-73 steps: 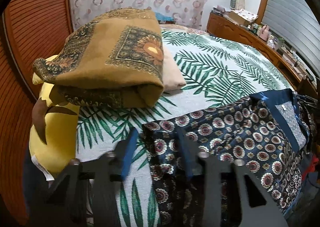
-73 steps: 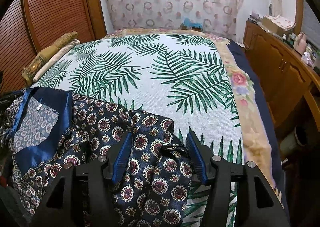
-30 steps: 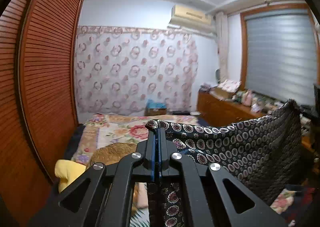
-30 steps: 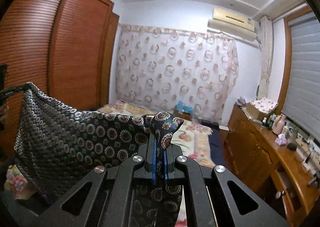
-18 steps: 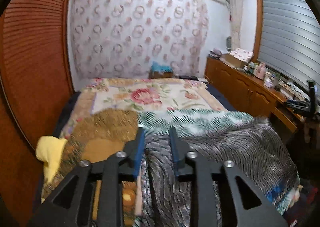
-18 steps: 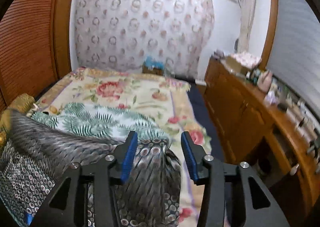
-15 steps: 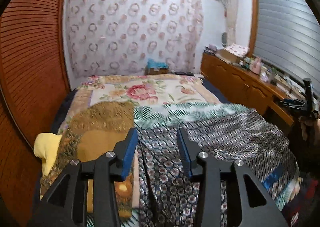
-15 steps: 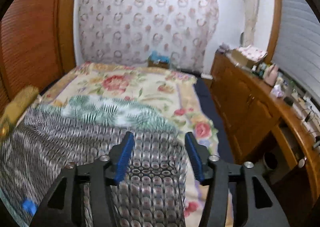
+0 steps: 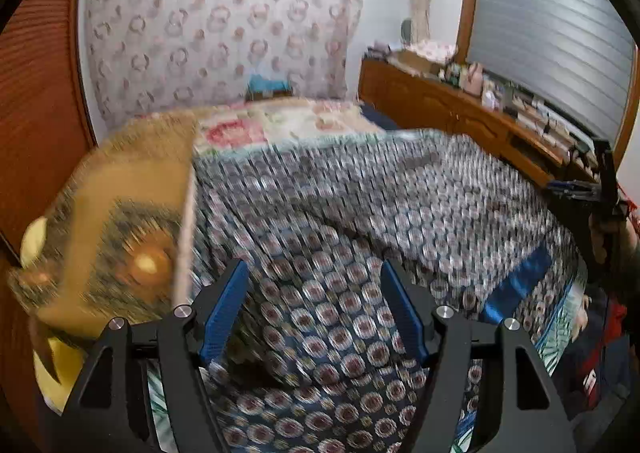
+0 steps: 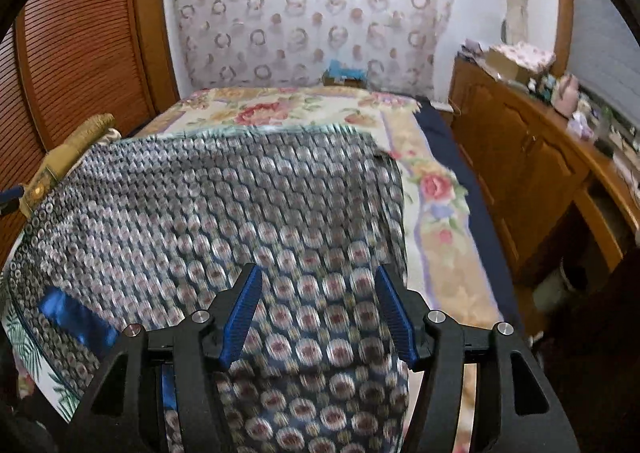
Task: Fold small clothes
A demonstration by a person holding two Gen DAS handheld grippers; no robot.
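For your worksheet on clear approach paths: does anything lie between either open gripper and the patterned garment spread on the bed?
Nothing visible does. The left gripper and the right gripper both hang open directly over the patterned garment, with only cloth showing between their fingers. The folded brown blanket lies off to the side.

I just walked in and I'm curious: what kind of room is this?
Most likely a home bedroom: a bed with a floral cover, a curtain behind it, and a wooden dresser alongside.
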